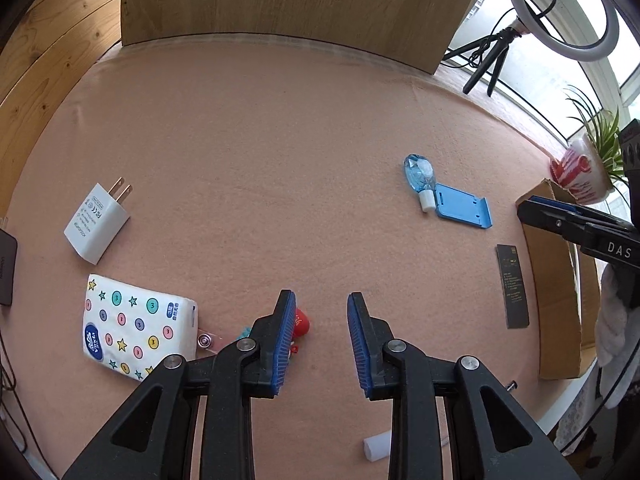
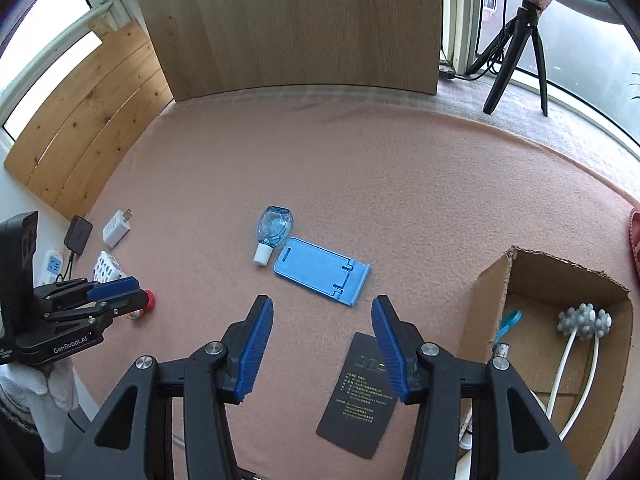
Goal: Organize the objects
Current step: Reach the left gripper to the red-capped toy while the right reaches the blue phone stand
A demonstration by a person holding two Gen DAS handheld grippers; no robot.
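Observation:
My left gripper (image 1: pixel 321 340) is open and empty over the pink mat, with a small red toy (image 1: pixel 301 322) just left of its left finger. A tissue pack (image 1: pixel 134 328) and a white charger (image 1: pixel 98 222) lie to its left. My right gripper (image 2: pixel 322 344) is open and empty, above a black card (image 2: pixel 360 396). A blue phone stand (image 2: pixel 322 270) and a clear blue bottle (image 2: pixel 273 230) lie ahead of it. A cardboard box (image 2: pixel 492 308) at the right holds a white massager (image 2: pixel 586 320).
A wooden board (image 2: pixel 288 24) stands at the back. A ring light tripod (image 2: pixel 516 40) stands at the back right. A potted plant (image 1: pixel 584 172) sits beyond the box. A dark adapter (image 2: pixel 78 234) and power strip (image 2: pixel 52 266) lie at the far left. A white block (image 1: pixel 378 444) lies near me.

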